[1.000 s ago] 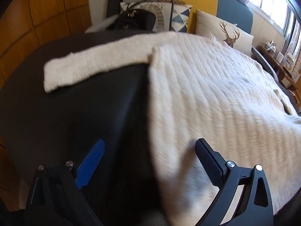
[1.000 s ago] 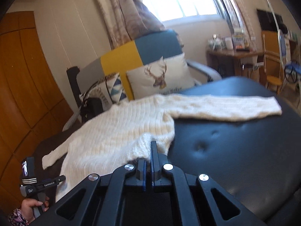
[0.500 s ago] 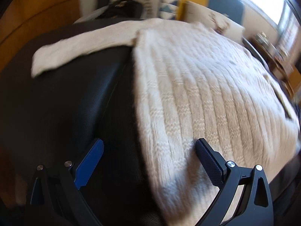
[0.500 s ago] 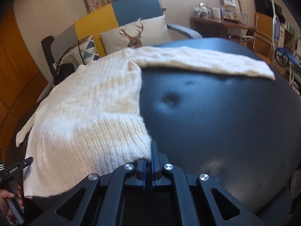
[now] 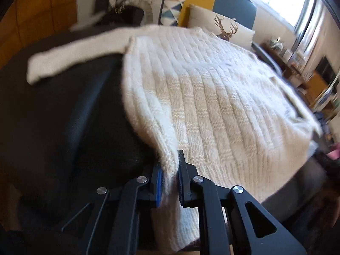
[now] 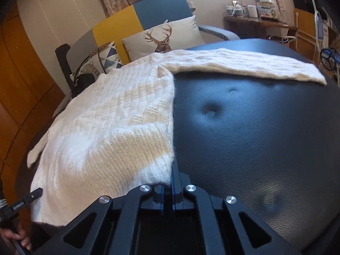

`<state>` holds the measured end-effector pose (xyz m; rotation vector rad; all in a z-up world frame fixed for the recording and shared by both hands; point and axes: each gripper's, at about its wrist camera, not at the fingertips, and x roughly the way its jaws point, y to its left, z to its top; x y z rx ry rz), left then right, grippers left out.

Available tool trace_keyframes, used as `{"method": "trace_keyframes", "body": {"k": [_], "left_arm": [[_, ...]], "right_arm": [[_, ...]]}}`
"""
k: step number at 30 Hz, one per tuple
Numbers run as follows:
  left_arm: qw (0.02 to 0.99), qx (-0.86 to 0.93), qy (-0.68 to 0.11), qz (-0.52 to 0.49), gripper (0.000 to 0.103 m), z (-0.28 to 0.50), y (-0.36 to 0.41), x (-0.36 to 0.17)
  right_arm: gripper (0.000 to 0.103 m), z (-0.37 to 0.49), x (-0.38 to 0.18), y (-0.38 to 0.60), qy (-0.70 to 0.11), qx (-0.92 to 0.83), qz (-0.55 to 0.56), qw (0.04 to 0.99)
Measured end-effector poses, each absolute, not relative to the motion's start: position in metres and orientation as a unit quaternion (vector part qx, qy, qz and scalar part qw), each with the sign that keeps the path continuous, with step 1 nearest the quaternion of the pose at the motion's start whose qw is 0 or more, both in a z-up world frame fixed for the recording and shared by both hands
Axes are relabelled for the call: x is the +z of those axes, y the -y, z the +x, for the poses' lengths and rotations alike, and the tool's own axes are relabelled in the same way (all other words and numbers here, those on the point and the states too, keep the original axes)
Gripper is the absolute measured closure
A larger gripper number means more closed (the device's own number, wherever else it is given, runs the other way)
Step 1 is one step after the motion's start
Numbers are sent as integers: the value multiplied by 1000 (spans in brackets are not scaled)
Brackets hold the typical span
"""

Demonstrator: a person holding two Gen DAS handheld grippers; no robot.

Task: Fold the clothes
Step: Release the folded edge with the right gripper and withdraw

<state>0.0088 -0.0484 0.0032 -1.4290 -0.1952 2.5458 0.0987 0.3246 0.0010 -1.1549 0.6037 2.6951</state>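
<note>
Left wrist view: the sweater (image 5: 212,110) blurs at its far right edge. The left gripper (image 5: 170,178) is pinched nearly closed on the hem corner; bare black cushion (image 5: 63,116) lies to its left.

Right wrist view: the hem's left end runs behind the frame. The right gripper (image 6: 167,189) is clamped tight on the other hem corner; open cushion spreads rightward under the outstretched sleeve (image 6: 244,63).

Black hand-held gripper (image 5: 170,170), blue finger pads (image 5: 159,186), silver screws

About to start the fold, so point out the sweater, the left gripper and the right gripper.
cream knit sweater (image 5: 212,97): left wrist view, middle of the ribbed body.
left gripper (image 5: 170,176): left wrist view, between fingertips clamped on the hem.
right gripper (image 6: 169,188): right wrist view, between fingertips pinching the hem corner.
</note>
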Motion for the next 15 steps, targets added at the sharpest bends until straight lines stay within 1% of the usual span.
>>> {"method": "trace_keyframes", "body": {"k": [5,9,10,13,15], "left_arm": [[137,852,144,-484,93,1,70,22],[173,842,230,-456,93,-3,103,56],[180,842,239,-448,93,-1,109,65],[190,848,227,-440,93,0,116,78],[181,846,204,-458,93,-4,114,67]], "right_arm": [[101,114,41,-324,-162,919,-345,101],[101,127,78,-325,-157,930,-319,89],[101,130,87,-325,-155,933,-314,84],[101,137,103,-320,-160,936,-307,67],[101,136,102,-317,-148,934,-316,71]]}}
